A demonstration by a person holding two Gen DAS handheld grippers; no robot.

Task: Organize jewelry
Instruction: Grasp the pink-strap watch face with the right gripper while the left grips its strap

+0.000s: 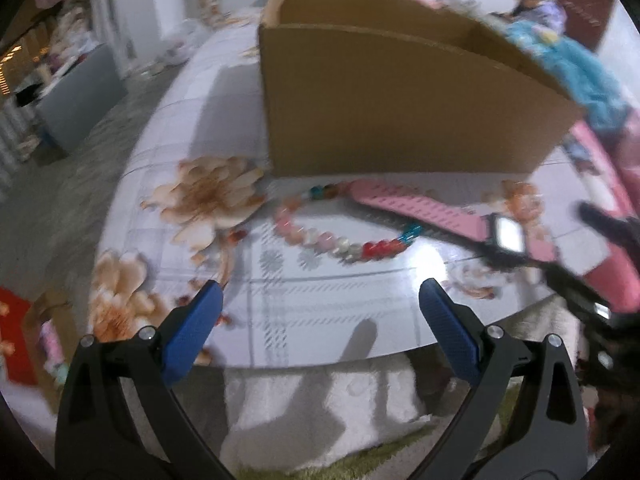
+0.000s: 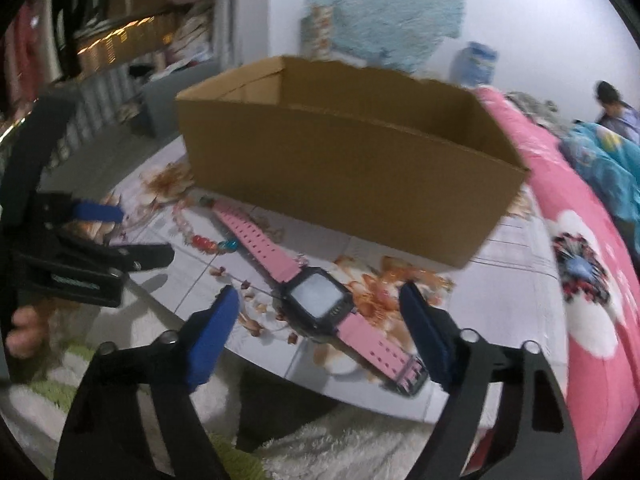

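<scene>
A pink-strapped watch (image 2: 316,300) with a square black face lies on the flowered table, its buckle end over the front edge. It also shows in the left wrist view (image 1: 416,204). A bead bracelet (image 1: 320,236) of pink, white, red and blue beads lies beside it, also seen in the right wrist view (image 2: 200,236). An open cardboard box (image 1: 392,108) stands just behind both; it also shows in the right wrist view (image 2: 344,164). My left gripper (image 1: 320,292) is open and empty, in front of the bracelet. My right gripper (image 2: 320,296) is open, its fingers either side of the watch face.
The table (image 1: 320,320) has a glossy flowered top and its front edge is close below the grippers. A pink flowered bedcover (image 2: 584,292) and blue cloth (image 1: 584,76) lie to the right. A white shaggy rug (image 2: 340,448) is below. A person (image 2: 616,108) sits far right.
</scene>
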